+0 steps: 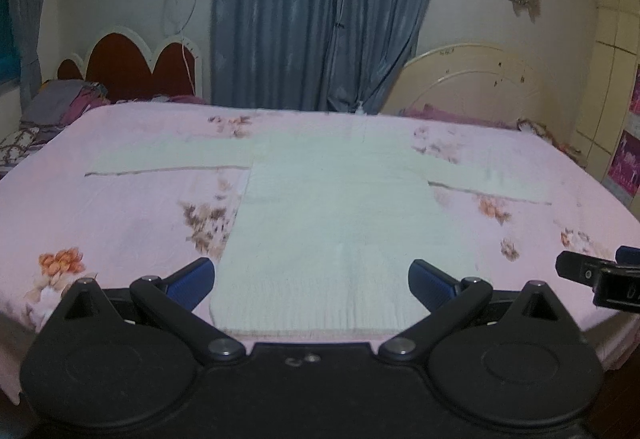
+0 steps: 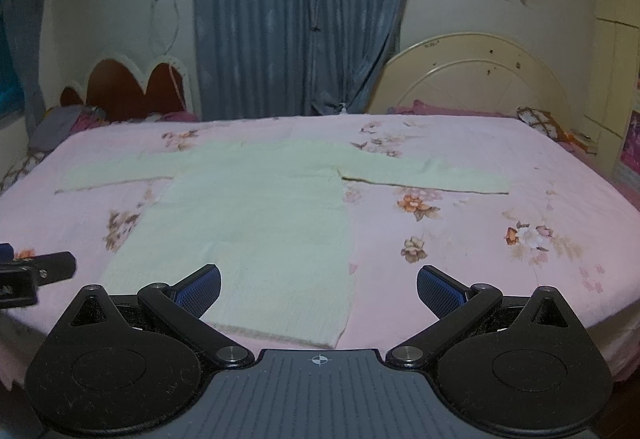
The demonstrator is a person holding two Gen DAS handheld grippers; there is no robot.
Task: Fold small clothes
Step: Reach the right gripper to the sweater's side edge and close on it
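Observation:
A pale cream long-sleeved knit top (image 1: pixel 340 223) lies flat on the pink floral bedsheet (image 1: pixel 120 223), sleeves spread left and right, hem toward me. It also shows in the right wrist view (image 2: pixel 256 223). My left gripper (image 1: pixel 312 281) is open and empty, hovering over the hem at the bed's near edge. My right gripper (image 2: pixel 319 289) is open and empty, over the hem's right corner. The right gripper's tip shows at the left wrist view's right edge (image 1: pixel 600 275); the left gripper's tip shows at the right wrist view's left edge (image 2: pixel 36 275).
The bed's near edge (image 2: pixel 380 343) runs just in front of the grippers. Headboards (image 1: pixel 136 67) (image 2: pixel 472 79), blue curtains (image 1: pixel 320 19) and pillows (image 1: pixel 52 111) stand behind the bed. A wardrobe (image 1: pixel 616 79) is at the right.

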